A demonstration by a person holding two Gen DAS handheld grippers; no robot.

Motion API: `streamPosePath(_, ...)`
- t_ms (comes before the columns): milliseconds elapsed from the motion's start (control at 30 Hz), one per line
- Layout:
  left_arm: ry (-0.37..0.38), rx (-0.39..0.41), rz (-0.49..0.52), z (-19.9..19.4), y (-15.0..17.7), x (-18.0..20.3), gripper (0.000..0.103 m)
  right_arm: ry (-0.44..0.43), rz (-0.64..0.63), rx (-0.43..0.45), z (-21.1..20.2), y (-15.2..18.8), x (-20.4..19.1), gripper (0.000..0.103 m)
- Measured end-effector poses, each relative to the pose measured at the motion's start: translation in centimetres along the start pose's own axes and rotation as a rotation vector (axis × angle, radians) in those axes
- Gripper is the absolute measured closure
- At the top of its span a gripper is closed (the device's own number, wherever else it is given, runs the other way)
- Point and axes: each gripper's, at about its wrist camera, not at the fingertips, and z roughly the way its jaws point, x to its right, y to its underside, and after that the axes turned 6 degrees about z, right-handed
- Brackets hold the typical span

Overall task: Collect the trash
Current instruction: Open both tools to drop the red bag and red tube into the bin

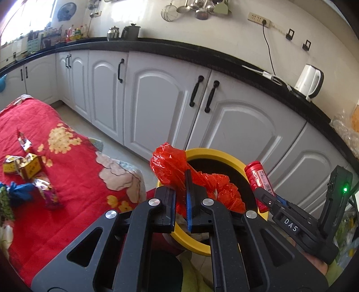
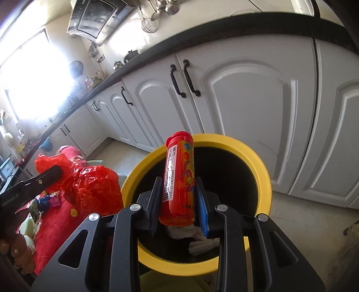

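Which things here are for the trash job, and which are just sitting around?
For the job: red bag in left gripper, tube in right gripper, yellow bin, wrappers on the red cloth.

Just there: kettle, cabinets, ladles.

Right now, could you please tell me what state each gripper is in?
Left gripper: closed on the red plastic bag, at the yellow bin.
Right gripper: closed on the red candy tube, over the bin's opening.

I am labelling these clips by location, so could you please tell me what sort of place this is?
Most likely a home kitchen: white cabinet doors run under a black countertop, an electric kettle stands on it, and ladles and strainers hang on the wall above.
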Motion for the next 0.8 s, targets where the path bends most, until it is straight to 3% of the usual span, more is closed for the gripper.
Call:
streamPosePath(500, 0.031, -0.065, 0.003, 3.6, 0.7, 1.0, 0.099, 0.024, 0.063, -0.021, 1.3, 0.1, 1.7, 0.072)
streamPosePath(667, 0.035, -0.077, -0.013, 3.8, 0.8, 0.6, 0.066, 0.043, 0.077, -0.006, 1.0, 0.1, 2.2, 0.056)
streamPosePath(800, 0.03, -0.074, -0.03, 3.3, 0.7, 0.2, 0.05, 0.049, 0.073, 0.002, 0.7, 0.0, 2.2, 0.053)
